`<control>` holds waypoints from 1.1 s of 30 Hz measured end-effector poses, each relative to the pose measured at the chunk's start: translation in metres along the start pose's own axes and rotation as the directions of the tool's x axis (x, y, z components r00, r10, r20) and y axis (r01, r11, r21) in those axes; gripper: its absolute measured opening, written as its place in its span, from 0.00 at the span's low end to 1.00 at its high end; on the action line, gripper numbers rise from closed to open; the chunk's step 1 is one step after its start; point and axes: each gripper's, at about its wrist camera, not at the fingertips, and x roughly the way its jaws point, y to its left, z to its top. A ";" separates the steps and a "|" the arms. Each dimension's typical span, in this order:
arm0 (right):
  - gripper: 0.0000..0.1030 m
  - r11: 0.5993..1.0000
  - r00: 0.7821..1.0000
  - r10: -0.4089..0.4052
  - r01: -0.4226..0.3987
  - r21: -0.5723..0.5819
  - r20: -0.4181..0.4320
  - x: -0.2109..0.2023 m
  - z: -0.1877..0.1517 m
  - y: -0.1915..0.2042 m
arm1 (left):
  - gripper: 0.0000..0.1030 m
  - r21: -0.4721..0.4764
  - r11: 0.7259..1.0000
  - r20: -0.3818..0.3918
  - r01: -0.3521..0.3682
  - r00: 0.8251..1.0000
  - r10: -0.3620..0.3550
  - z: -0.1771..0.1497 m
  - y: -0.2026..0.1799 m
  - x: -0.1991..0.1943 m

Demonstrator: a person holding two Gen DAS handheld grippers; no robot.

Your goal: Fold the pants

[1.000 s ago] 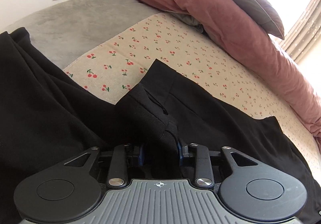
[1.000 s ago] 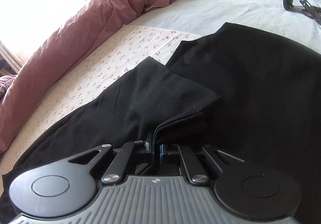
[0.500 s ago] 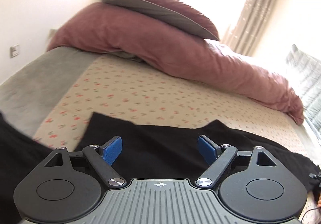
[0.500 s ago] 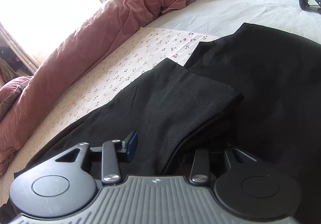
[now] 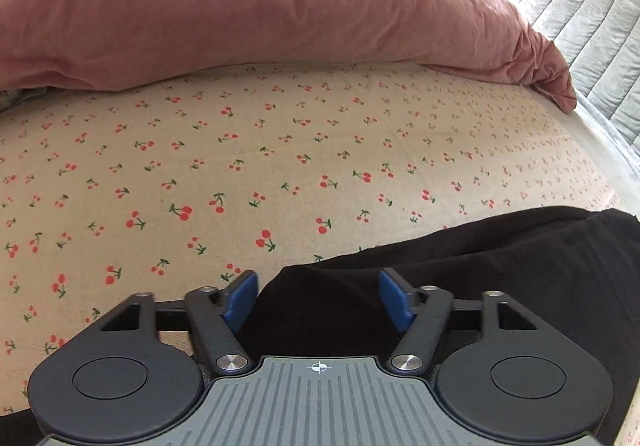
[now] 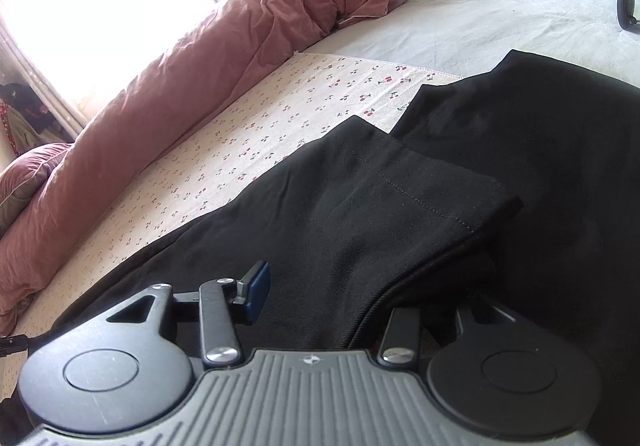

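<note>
The black pants (image 6: 400, 214) lie on the bed, one leg folded over the rest, its stitched hem (image 6: 420, 186) on top. In the left wrist view the pants (image 5: 460, 270) fill the lower right, with a folded edge between the blue pads. My left gripper (image 5: 318, 298) is open and holds nothing, just over that edge. My right gripper (image 6: 336, 298) is open over the folded leg. Its left blue pad (image 6: 258, 286) shows; the right finger is hidden under a fold of cloth.
A cherry-print sheet (image 5: 280, 166) covers the bed. A rumpled pink duvet (image 5: 280, 6) runs along the far side. A grey quilted headboard (image 5: 580, 26) stands at the right. A small black stand (image 6: 626, 4) sits on the grey sheet (image 6: 480, 14).
Both grippers have let go of the pants and opened. The left one has swung right and now faces the duvet. The folded leg lies flat.
</note>
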 end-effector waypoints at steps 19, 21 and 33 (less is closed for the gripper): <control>0.00 0.986 0.990 -0.081 0.096 -0.134 0.113 0.007 0.008 0.017 | 0.01 -0.078 0.983 0.115 -0.164 0.978 0.172 0.016 0.016 0.026; 0.00 0.983 0.989 -0.075 0.094 -0.158 0.125 0.009 0.017 0.026 | 0.01 -0.109 0.980 0.118 -0.165 0.977 0.178 0.017 0.018 0.025; 0.00 0.802 0.872 0.144 0.174 -0.571 0.467 -0.037 0.053 0.140 | 0.00 -0.175 0.959 0.225 -0.221 0.940 0.257 0.015 0.019 0.003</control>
